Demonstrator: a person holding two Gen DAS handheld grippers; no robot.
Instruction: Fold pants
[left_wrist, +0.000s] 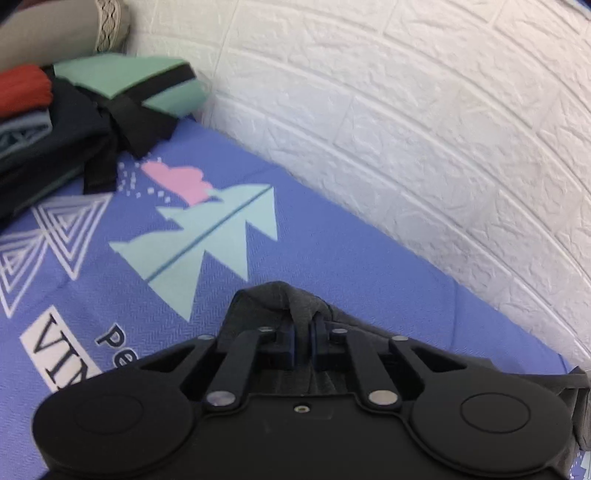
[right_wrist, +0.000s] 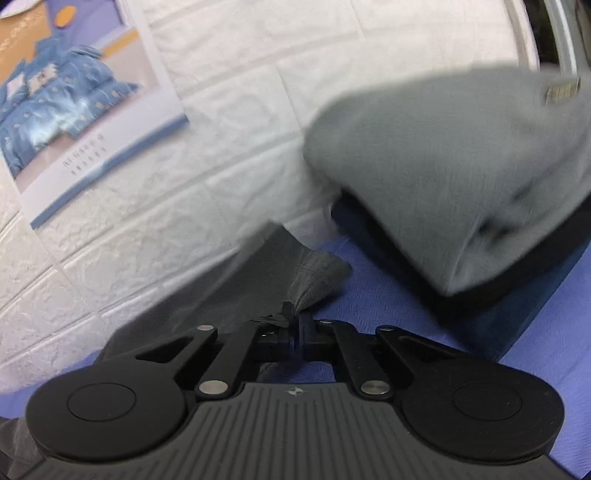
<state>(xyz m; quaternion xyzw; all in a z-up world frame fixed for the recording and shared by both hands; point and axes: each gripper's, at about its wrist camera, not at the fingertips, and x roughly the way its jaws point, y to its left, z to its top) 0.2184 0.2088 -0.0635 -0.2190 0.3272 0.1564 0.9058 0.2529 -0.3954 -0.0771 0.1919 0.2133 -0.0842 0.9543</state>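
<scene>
The pants are dark grey cloth. In the left wrist view my left gripper (left_wrist: 303, 332) is shut on a bunched fold of the pants (left_wrist: 280, 299), held just above the blue printed sheet (left_wrist: 351, 266). In the right wrist view my right gripper (right_wrist: 297, 328) is shut on another edge of the pants (right_wrist: 295, 273), which drape down to the left past the gripper body. Most of the pants are hidden below both grippers.
A stack of folded clothes (left_wrist: 55, 122), green, black and red, sits at the far left of the bed. A white brick-pattern wall (left_wrist: 424, 122) runs along the bed's far side. A grey pillow (right_wrist: 461, 177) lies to the right, with a poster (right_wrist: 74, 110) on the wall.
</scene>
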